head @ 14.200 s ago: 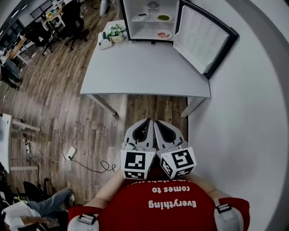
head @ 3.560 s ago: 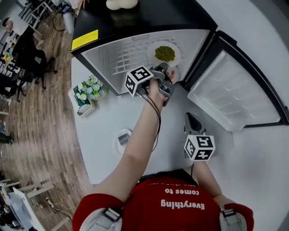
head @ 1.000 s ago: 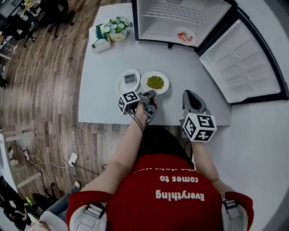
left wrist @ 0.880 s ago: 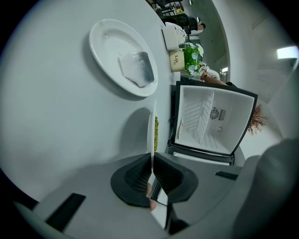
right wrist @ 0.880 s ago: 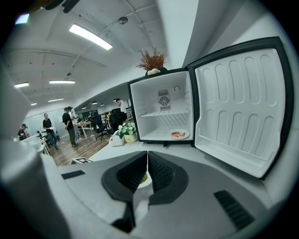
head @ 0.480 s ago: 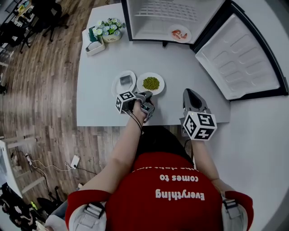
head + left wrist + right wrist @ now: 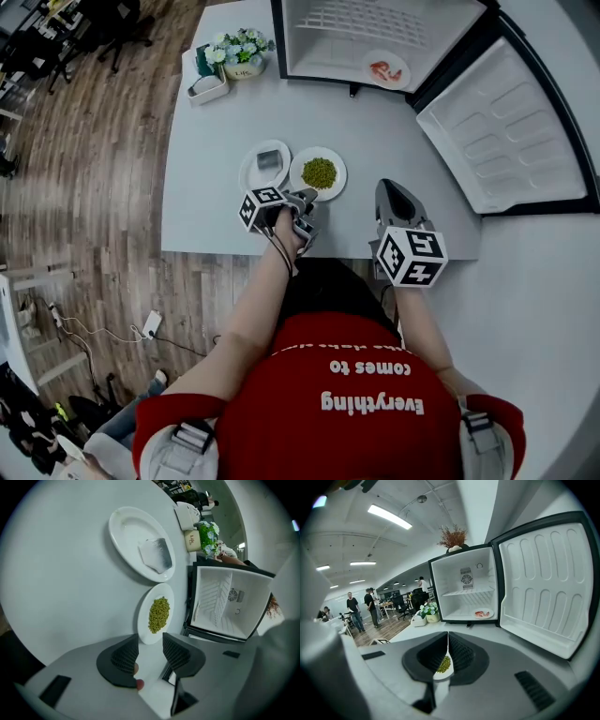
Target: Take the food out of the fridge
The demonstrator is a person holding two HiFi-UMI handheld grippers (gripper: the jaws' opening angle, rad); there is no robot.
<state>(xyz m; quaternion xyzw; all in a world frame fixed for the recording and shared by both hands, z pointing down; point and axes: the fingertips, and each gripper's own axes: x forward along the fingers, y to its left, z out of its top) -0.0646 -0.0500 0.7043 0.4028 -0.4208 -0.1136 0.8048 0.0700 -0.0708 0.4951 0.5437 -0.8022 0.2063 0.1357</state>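
A white plate of green peas [image 7: 319, 173] [image 7: 159, 616] sits on the white table [image 7: 206, 197], beside a plate holding a grey wrapped piece [image 7: 266, 165] [image 7: 154, 555]. My left gripper [image 7: 305, 199] [image 7: 150, 645] is at the pea plate's near rim. Its jaws are opening, the rim lies in the gap between the tips, and the pads do not press on it. My right gripper [image 7: 392, 192] [image 7: 448, 637] hovers over the table's near right part, shut and empty. In the open fridge [image 7: 309, 42] [image 7: 464, 592], a plate with red food [image 7: 385, 69] [image 7: 482, 614] rests on the floor of the compartment.
The fridge door [image 7: 511, 122] [image 7: 548, 583] swings out to the right over the table. A flower pot [image 7: 239, 54] and a small white tray [image 7: 208, 86] stand at the table's far left. People and office desks [image 7: 361, 606] are far off over the wooden floor.
My left gripper's jaws have parted at the rim of the pea plate, which now rests on the table. The right gripper has stayed where it was.
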